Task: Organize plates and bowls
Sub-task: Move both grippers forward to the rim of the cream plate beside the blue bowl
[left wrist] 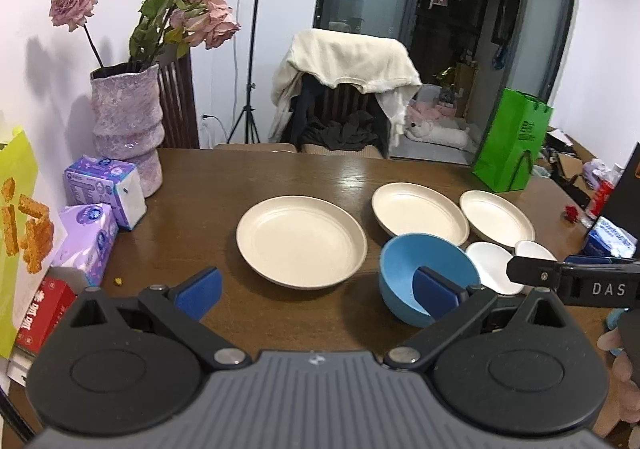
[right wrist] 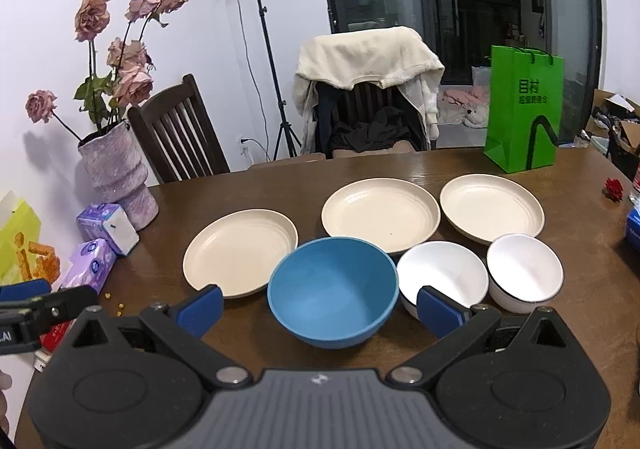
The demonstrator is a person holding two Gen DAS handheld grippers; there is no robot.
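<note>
Jaws spread wide on both grippers, nothing pinched.

Left gripper (left wrist: 316,289) hangs over the wooden surface (left wrist: 248,173), its right pad in front of the blue bowl (left wrist: 424,273). Right gripper (right wrist: 320,303) frames the same blue bowl (right wrist: 332,289) between its pads, not touching. 3 cream plates on the surface: left plate (right wrist: 240,253), middle plate (right wrist: 380,213), right plate (right wrist: 492,211). 2 white bowls (right wrist: 442,275) (right wrist: 524,269) sit side by side just right of the blue bowl, in front of the plates. Green bag (right wrist: 524,109) stands behind them.

Bare table (right wrist: 400,169) behind plates (right wrist: 380,215); vase (right wrist: 118,177) seemingly crowds left.
</note>
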